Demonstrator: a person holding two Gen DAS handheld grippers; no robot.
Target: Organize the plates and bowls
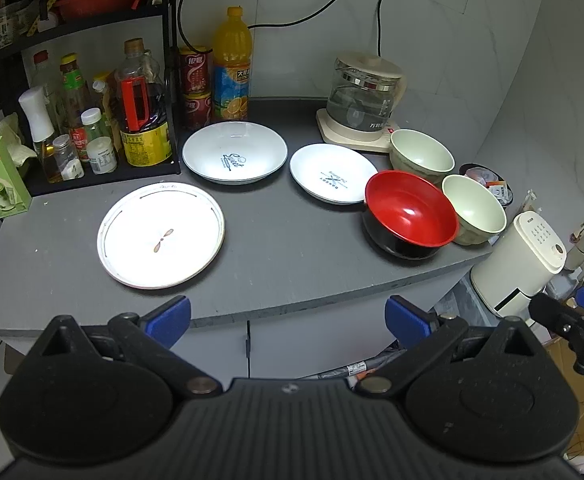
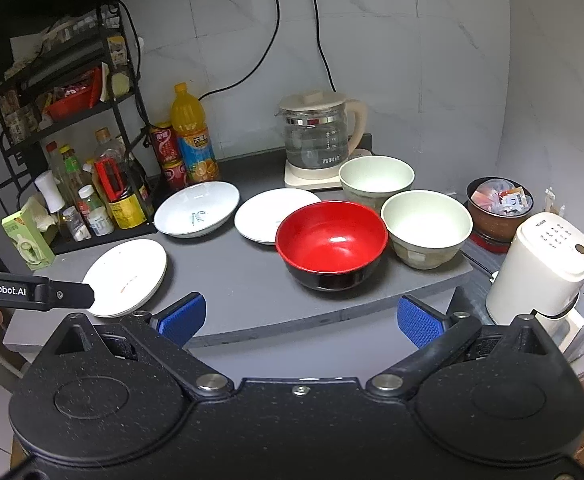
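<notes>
On the grey counter [image 1: 276, 240] lie a flat white plate [image 1: 161, 235] at the front left, a deep white plate [image 1: 234, 152] behind it and a smaller white plate [image 1: 332, 174] to its right. A red-and-black bowl [image 1: 410, 214] stands at the right with two pale green bowls [image 1: 422, 156] [image 1: 474, 208] beside it. The same dishes show in the right wrist view: flat plate [image 2: 126, 276], deep plate [image 2: 197, 209], small plate [image 2: 270, 212], red bowl [image 2: 332, 242], green bowls [image 2: 376, 178] [image 2: 426, 228]. My left gripper [image 1: 288, 318] is open and empty before the counter's front edge. My right gripper [image 2: 300, 320] is open and empty, in front of the red bowl.
A black rack [image 1: 92, 120] of bottles and jars stands at the back left, with an orange juice bottle [image 1: 231, 64] and red cans [image 1: 194, 80] beside it. A glass kettle [image 1: 362, 96] sits at the back right. A white appliance [image 2: 540, 268] and a snack container [image 2: 498, 208] stand off the counter's right end.
</notes>
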